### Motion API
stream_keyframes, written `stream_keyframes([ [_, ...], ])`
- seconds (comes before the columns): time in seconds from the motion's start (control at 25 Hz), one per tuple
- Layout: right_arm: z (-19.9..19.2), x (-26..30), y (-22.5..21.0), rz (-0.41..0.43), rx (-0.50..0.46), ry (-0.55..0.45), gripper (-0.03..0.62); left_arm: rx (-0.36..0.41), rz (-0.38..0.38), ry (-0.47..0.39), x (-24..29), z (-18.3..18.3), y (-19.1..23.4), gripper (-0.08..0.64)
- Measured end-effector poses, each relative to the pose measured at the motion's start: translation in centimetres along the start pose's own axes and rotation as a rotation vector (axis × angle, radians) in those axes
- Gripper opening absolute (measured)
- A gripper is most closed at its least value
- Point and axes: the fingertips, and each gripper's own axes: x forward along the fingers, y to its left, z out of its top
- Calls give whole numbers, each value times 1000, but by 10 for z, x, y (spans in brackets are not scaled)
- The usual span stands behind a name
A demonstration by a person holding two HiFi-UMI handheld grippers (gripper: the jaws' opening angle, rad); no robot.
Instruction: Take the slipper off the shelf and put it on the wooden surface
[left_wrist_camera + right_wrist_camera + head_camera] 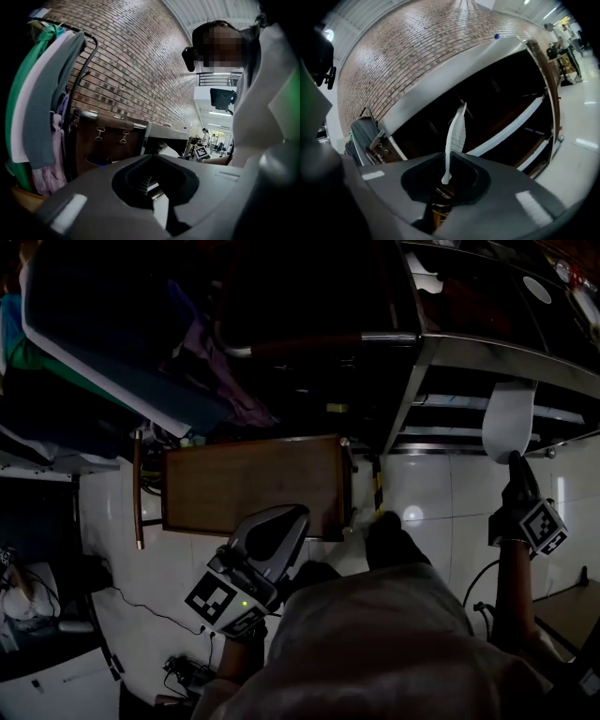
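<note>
A white slipper hangs in front of the metal shelf, with my right gripper shut on its lower end. In the right gripper view the slipper stands edge-on, rising out of the right gripper before the dark shelf bays. The wooden surface lies to the left of the shelf, low over the tiled floor. Near its front edge hovers my left gripper, its jaws together with nothing between them; the left gripper shows the same in its own view.
A clothes rack with hanging garments stands left of the wooden surface, and the garments fill the left of the left gripper view. Cables lie on the white floor tiles. A yellow-black striped post stands between the wooden surface and the shelf.
</note>
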Motion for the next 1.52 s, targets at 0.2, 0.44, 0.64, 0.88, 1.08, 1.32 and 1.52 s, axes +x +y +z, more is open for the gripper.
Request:
stream_keyframes([
  [0.2, -50, -69, 43, -39, 19, -30, 29, 6, -41, 9, -74, -19, 11, -8],
  [0.44, -137, -140, 153, 53, 33, -101, 29, 26, -146, 72, -186, -66, 9, -8],
  [0.64, -235, -195, 211, -2, 80, -31, 29, 44, -180, 75, -261, -84, 7, -8],
  [0.88, -295, -203, 279, 143, 41, 116, 29, 10, -139, 15, -305, -75, -5, -8],
  [1.08, -326, -184, 309, 323, 40, 232, 29, -15, -70, -58, -309, -57, -21, -8],
  [1.32, -377, -135, 326, 463, 43, 362, 29, 16, -7, -94, -311, -49, -24, -8],
  [1.52, -445, -71, 327, 465, 52, 470, 29, 17, 70, -67, -334, -49, -6, -8],
])
